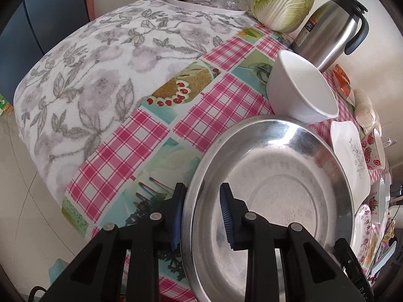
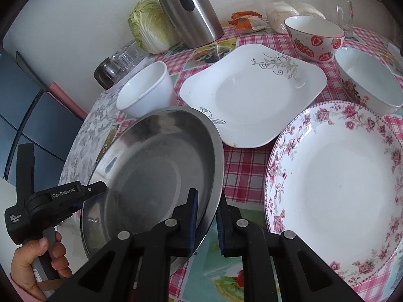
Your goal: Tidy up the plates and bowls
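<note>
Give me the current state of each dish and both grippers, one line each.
Steel plate: tilted, lifted at one side, both grippers on its rim.
Left gripper: straddles the rim, pads not clearly pressing.
Right gripper: shut on the rim.
Plain white bowl: upright, empty.
Square white plate: flat, empty.
Floral round plate: flat, empty.
Strawberry bowl: upright, empty.
Flowered bowl: upright, empty.
</note>
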{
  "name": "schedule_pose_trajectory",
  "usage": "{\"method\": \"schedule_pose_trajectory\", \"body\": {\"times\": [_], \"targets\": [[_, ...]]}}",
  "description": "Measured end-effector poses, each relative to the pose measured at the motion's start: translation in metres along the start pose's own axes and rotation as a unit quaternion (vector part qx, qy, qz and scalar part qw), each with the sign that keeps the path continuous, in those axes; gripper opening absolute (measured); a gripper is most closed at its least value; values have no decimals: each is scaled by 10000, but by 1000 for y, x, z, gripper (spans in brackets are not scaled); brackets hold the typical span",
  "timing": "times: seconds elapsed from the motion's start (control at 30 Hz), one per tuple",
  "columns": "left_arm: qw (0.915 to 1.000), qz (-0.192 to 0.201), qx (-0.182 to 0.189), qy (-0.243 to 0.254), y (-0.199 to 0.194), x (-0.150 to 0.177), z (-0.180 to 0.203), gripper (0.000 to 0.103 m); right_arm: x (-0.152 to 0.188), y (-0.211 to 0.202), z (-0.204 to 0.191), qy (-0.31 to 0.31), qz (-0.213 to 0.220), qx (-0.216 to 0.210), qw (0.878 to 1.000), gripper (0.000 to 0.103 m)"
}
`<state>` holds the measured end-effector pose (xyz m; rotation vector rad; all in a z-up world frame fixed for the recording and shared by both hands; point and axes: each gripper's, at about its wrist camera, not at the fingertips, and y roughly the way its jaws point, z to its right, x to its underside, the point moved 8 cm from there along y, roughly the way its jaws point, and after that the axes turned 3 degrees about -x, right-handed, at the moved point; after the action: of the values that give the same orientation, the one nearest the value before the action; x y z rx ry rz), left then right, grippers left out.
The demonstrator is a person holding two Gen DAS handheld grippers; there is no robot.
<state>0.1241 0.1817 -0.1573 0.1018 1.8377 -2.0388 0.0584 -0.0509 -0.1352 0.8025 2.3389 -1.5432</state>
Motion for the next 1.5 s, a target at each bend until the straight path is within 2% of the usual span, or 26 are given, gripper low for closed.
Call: {"method": "schedule_pose_trajectory", "body": {"times": [0.3, 0.47, 0.77, 1.0, 1.33, 1.5], "targets": [[9999, 56, 90, 19, -22, 11, 11, 29, -5, -18, -4, -19, 181, -151, 9997, 15], [9998, -54, 188, -28, -18, 20, 21, 29, -8, -28, -4, -163, 297, -51, 9994, 15], [9984, 280, 468, 124, -42, 19, 48, 29, -16, -55, 7, -189, 574, -37, 9982, 15], [9975, 267, 556, 336, -44, 17, 80, 29, -25, -72, 30, -16, 719, 40, 9974, 15], [9959, 291, 391, 766, -41, 7, 129, 29, -41, -85, 62, 343, 945, 193, 9947, 17], [9956, 248, 511, 742, -38, 1, 145, 29, -49, -82, 78, 540, 995, 222, 9933, 17]]}}
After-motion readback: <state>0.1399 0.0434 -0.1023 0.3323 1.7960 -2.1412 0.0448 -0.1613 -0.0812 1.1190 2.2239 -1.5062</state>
